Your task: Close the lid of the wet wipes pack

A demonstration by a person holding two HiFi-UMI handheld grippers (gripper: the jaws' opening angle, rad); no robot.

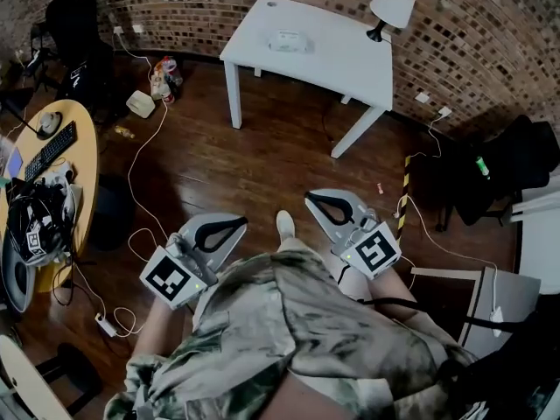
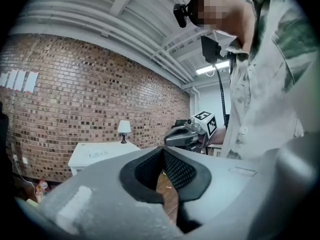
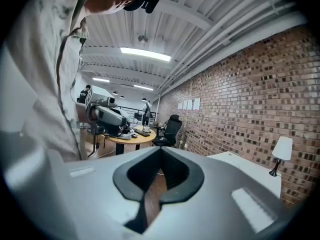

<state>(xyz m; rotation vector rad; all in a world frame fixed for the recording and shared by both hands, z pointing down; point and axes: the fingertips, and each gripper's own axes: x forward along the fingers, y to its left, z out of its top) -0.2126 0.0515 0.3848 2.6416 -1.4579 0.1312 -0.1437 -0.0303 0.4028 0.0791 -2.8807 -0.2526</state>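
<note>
Camouflage-patterned cloth point(image 1: 306, 339), worn by the person, is seen nearest, with both grippers held just ahead of it over dark wooden floorboards point(image 1: 254, 164). On the left gripper point(image 1: 236, 225) and the right gripper point(image 1: 315, 197), smooth grey shells with ribbed black pads, the jaws are pressed together at the tips and nothing is gripped. The wet wipes pack point(image 1: 290, 40), a pale, soft, rectangular packet, is laid on a white table point(image 1: 350, 68) well ahead of both grippers, roughly in line between them; its lid cannot be made out.
</note>
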